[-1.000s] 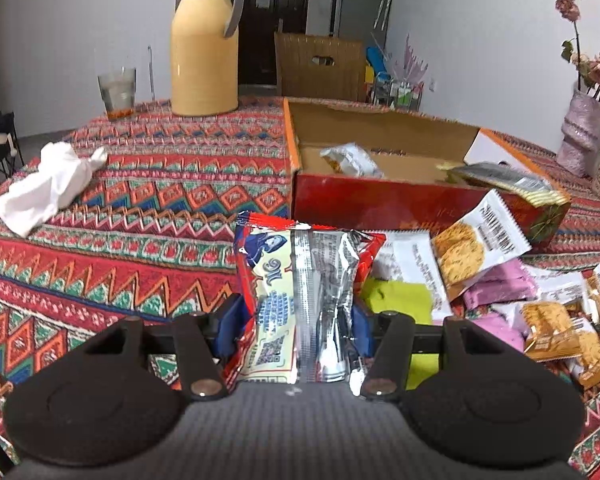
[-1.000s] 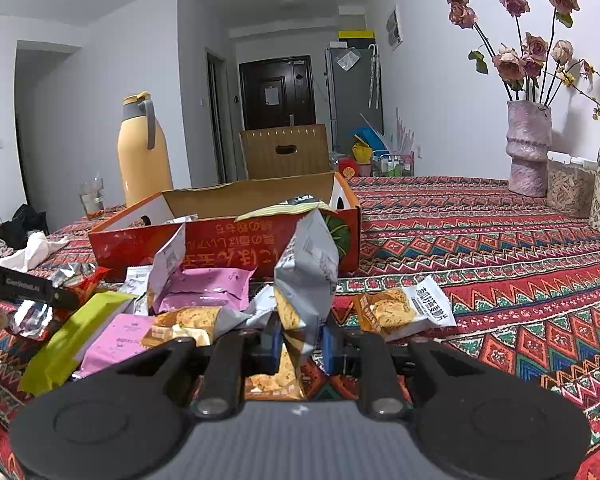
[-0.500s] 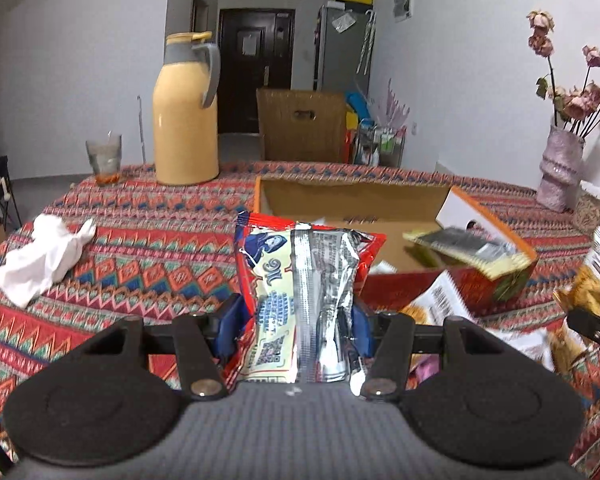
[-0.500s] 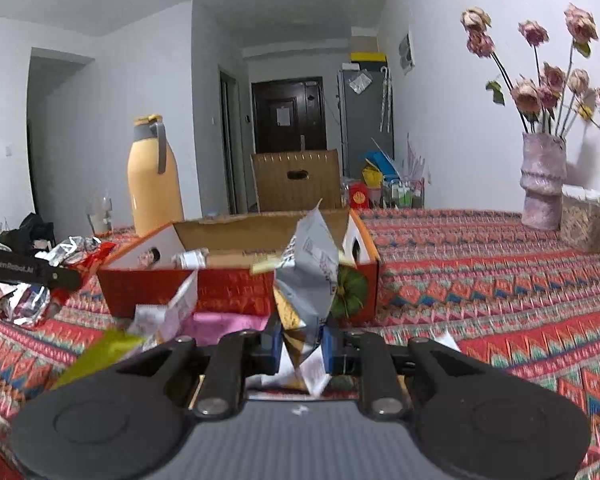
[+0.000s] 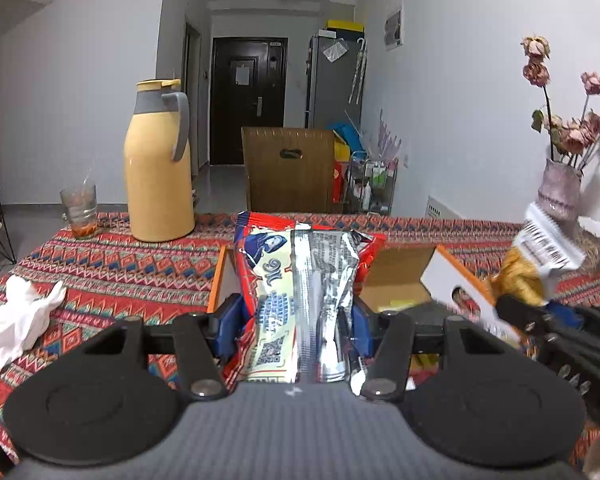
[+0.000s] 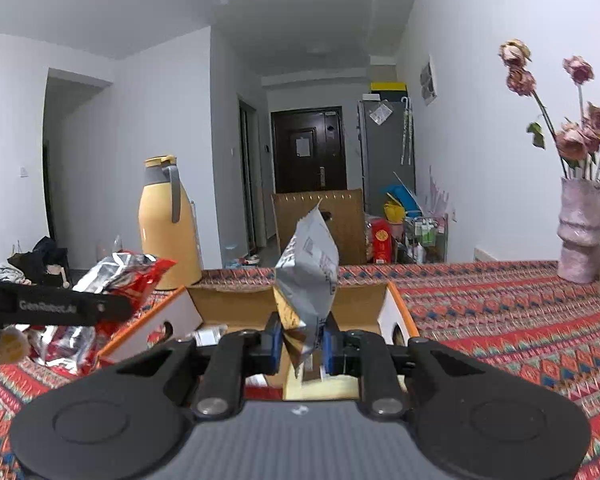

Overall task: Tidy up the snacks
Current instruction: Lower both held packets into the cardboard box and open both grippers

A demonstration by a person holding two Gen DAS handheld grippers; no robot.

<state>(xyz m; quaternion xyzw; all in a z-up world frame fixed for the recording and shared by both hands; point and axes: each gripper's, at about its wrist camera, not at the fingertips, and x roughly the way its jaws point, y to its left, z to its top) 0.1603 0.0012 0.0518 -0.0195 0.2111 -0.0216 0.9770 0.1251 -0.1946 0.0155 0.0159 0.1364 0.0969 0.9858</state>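
Both grippers carry loads above the table (image 6: 500,320), and the box (image 6: 396,308) serves as landmark. The left gripper (image 5: 298,320) is clamped across a red packet (image 5: 300,300), which stands upright, long axis pointing up and away toward the box's far wall. The right gripper (image 6: 300,340) is pinched nearly shut on a grey packet (image 6: 308,280), also upright, its top corner tilted slightly right. The box lies open directly ahead of and below both packets. In the right wrist view the right gripper appears nearer the box's centre; the left hangs at its left end. Judgement: release calls for lowering over the opening.
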